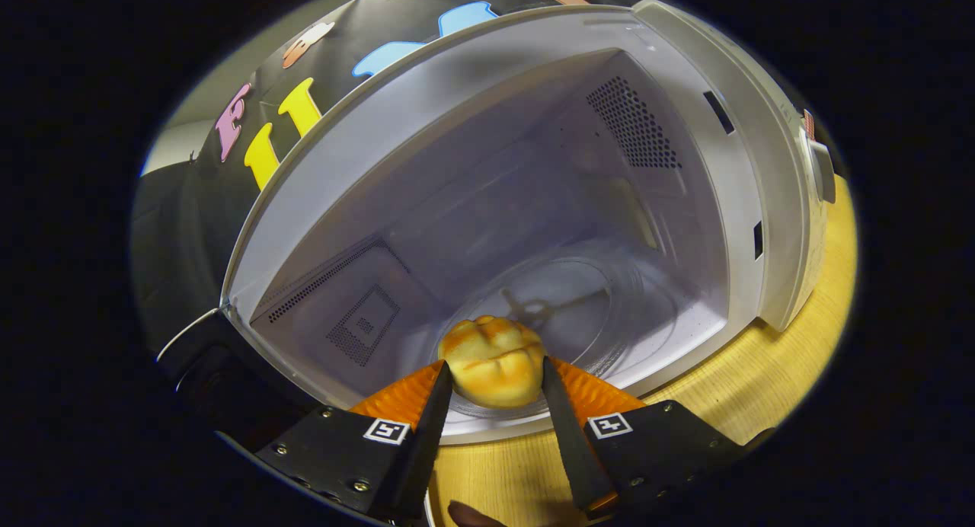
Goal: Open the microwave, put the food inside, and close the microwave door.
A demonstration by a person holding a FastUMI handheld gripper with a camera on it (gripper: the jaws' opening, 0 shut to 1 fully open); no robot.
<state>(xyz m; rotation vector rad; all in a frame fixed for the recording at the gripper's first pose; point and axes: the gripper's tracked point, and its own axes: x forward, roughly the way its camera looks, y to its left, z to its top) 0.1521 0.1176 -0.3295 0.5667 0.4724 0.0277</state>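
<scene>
The white microwave (769,177) stands open just ahead of me, its pale cavity facing the fingers. A glass turntable (609,314) lies on the cavity floor. My gripper (495,378) is shut on a golden bread roll (493,359), both fingers pressing its sides. The roll hangs at the cavity's front lip, over the near edge of the turntable. The microwave's dark door (206,367) is swung out to the left of the fingers.
The microwave stands on a light wooden table (762,390), which shows below and to the right of the fingers. Perforated vent panels mark the cavity's left wall and upper right wall. Black booth cloth hangs behind the microwave.
</scene>
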